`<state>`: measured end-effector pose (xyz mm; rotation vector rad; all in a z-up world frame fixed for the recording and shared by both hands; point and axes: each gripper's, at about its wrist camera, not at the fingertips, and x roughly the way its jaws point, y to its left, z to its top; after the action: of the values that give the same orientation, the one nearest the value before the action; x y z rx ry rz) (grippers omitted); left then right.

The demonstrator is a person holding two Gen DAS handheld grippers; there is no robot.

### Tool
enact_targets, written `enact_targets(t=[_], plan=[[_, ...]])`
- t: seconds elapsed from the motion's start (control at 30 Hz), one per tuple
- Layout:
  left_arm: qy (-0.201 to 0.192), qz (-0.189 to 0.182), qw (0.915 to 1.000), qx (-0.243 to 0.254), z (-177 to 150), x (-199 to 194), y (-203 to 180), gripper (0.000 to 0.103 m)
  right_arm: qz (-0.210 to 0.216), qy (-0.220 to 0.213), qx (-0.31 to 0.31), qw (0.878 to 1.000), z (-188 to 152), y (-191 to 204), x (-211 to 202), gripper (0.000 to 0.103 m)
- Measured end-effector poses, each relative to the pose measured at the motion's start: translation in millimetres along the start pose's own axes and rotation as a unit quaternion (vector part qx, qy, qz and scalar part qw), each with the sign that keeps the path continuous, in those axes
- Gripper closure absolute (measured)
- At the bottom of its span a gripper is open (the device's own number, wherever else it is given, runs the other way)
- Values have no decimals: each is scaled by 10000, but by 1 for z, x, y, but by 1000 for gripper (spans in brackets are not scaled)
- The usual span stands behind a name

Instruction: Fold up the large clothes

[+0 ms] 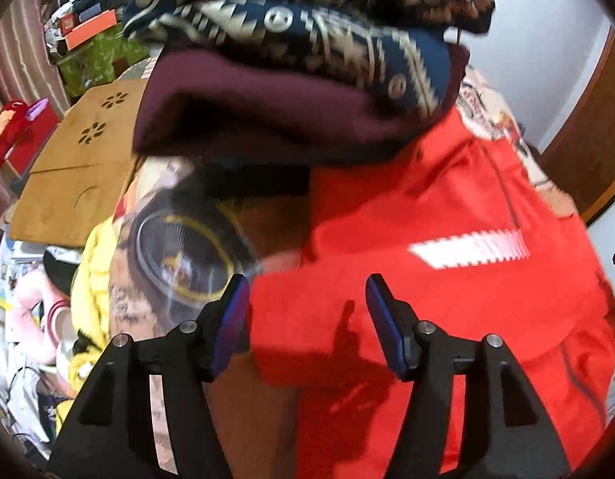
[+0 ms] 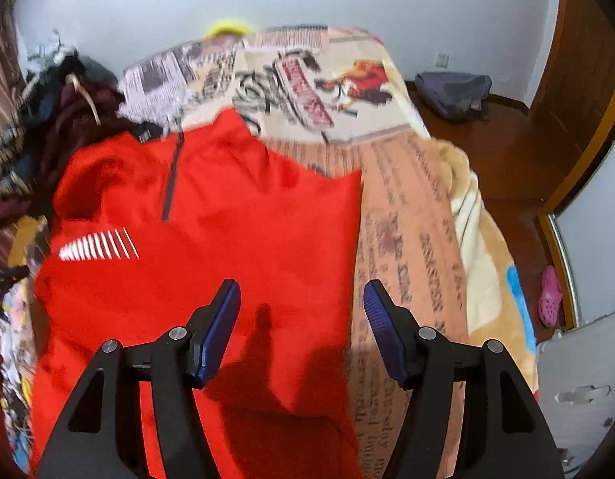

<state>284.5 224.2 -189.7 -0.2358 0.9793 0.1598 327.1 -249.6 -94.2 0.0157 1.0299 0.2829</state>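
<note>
A red zip-neck top (image 2: 211, 231) with a white striped logo (image 2: 99, 244) lies spread on a printed blanket (image 2: 407, 239) on the bed. My right gripper (image 2: 303, 291) hovers over the top's right side, open, nothing between its blue pads. In the left wrist view the same red top (image 1: 427, 279) fills the right half, its white logo (image 1: 471, 246) showing. My left gripper (image 1: 307, 287) stands open above the top's left edge, with no cloth between its fingers.
A maroon garment (image 1: 247, 115) under a navy patterned one (image 1: 327, 20) is piled at the bed's far left. A wooden board (image 1: 76, 171) and clutter lie beside the bed. Right of the bed are a dark wooden floor (image 2: 507, 151), a grey bag (image 2: 453, 92) and a pink shoe (image 2: 550, 297).
</note>
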Motion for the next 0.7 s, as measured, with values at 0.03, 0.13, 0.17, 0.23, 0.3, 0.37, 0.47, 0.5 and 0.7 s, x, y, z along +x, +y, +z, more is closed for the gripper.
enact_targets(t=[0.03,0.13,0.17,0.23,0.3,0.37,0.47,0.5,0.7], plan=[[6,-24,10000,-46,5,2,0,43,39,-37,33,10000,3,-1,-1,43],[54,-123,9998,-169,10,11,-3,43,92,-163,126,9997,18,-6,-6,43],[84,-127,9997,-196,14,17,-2,43,95,-184,129,9997,24,-8,-5,43],[257,-59,9992,-300,18,32,0,43,121,-180,116,9997,31,-10,0,43],[388,-149,9984,-384,18,41,-2,43,24,-70,135,9999,38,-14,10,43],[323,-248,9987,-300,17,41,-11,43,51,87,240,9997,44,-17,26,43],[63,-229,9997,9,21,32,-34,43,185,270,257,9991,50,-15,39,43],[-26,-277,9995,115,23,28,-43,43,202,285,225,9991,52,-12,42,43],[-814,-260,9902,1102,48,4,-111,43,454,275,-188,9984,71,25,63,43]])
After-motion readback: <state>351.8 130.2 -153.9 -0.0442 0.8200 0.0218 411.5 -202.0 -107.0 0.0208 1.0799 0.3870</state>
